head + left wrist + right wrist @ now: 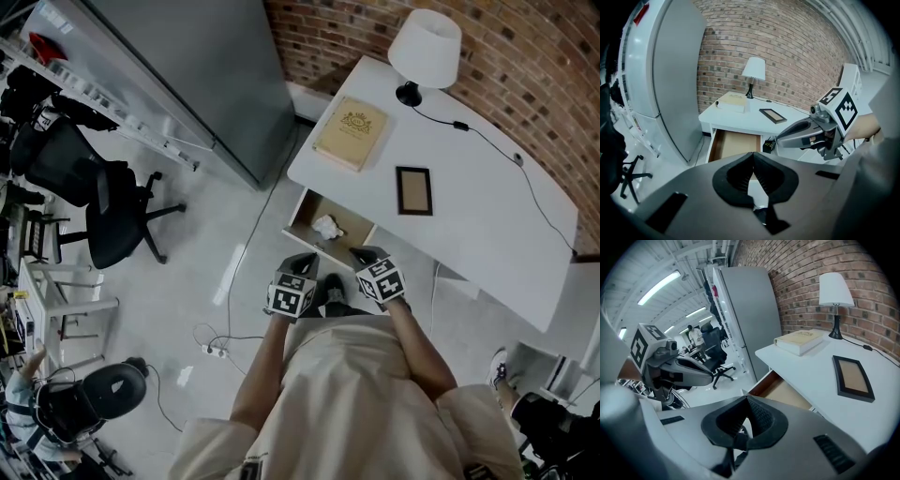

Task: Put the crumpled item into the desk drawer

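Note:
A white crumpled item [327, 226] lies inside the open drawer [302, 210] of the white desk [487, 216]. Both grippers are held close to the person's body, just short of the drawer's front. The left gripper [302, 262] points at the drawer, and its jaws [753, 154] meet with nothing between them. The right gripper [362, 254] is beside it, its jaws [746, 397] likewise closed and empty. From the left gripper view the drawer [736, 143] shows only its brown floor; the crumpled item is hidden there.
On the desk top are a tan book [351, 132], a dark picture frame [414, 190] and a white lamp [424, 52] with its cord. A tall grey cabinet [206, 75] stands left of the desk. An office chair [108, 211] and floor cables [217, 349] lie further left.

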`<state>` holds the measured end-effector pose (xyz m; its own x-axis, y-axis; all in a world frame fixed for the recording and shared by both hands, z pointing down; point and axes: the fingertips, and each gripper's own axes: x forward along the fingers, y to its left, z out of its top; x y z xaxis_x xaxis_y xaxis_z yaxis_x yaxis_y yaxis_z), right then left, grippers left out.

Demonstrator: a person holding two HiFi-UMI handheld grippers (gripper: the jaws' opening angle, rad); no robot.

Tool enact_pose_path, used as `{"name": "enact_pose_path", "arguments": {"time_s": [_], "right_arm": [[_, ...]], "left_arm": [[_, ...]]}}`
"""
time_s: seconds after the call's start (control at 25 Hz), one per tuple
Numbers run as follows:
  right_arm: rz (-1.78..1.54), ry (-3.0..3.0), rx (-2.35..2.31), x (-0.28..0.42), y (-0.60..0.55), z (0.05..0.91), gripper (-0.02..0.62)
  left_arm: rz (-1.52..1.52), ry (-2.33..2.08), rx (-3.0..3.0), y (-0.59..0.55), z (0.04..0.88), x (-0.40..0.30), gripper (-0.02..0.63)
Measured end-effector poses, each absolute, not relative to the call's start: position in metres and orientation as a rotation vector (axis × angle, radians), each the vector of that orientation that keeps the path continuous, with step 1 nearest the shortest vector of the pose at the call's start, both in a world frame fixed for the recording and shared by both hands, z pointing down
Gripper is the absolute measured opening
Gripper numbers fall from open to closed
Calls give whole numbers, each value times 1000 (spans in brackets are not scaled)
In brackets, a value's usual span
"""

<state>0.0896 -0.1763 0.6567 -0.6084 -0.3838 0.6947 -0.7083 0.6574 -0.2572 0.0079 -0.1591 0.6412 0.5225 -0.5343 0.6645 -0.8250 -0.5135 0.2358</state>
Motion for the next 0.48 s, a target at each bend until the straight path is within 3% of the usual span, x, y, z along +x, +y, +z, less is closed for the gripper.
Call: {"name": "enact_pose_path", "arguments": {"time_s": [0.48], "right_arm": [[666,-2265,751,63,-177,664,25]], "left_arm": [[694,-1128,2215,-150,642,-5,17]]}}
